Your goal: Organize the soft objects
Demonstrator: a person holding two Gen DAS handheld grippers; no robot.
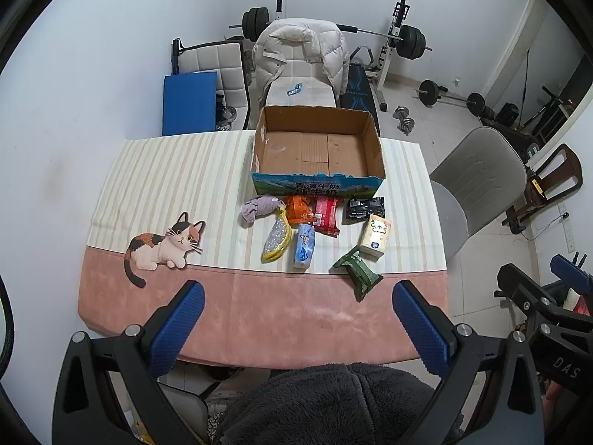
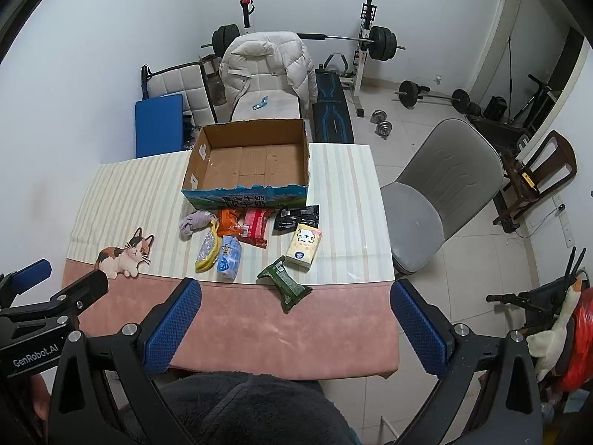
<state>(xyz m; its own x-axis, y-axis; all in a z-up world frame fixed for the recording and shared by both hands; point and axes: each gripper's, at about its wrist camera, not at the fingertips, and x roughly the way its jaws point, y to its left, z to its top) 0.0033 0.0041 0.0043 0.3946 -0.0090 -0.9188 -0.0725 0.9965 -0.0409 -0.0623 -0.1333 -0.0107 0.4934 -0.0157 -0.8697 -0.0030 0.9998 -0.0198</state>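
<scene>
An open, empty cardboard box (image 1: 315,148) (image 2: 252,159) stands at the table's far side. In front of it lie several soft packs: a lilac cloth (image 1: 257,207) (image 2: 194,222), an orange pack (image 1: 299,209), a red pack (image 1: 327,215), a black pack (image 1: 365,207), a yellow pouch (image 1: 277,239), a light blue tissue pack (image 1: 304,246) (image 2: 228,254), a cream tissue pack (image 1: 376,237) (image 2: 304,246) and a green pack (image 1: 357,272) (image 2: 285,283). My left gripper (image 1: 296,319) and right gripper (image 2: 294,315) are open and empty, above the table's near edge.
The table has a striped and pink cloth (image 1: 259,315) with a cat picture (image 1: 163,246). A grey chair (image 2: 437,200) stands to the right. A chair with a white jacket (image 1: 300,59), a weight bench and dumbbells (image 1: 406,118) are behind.
</scene>
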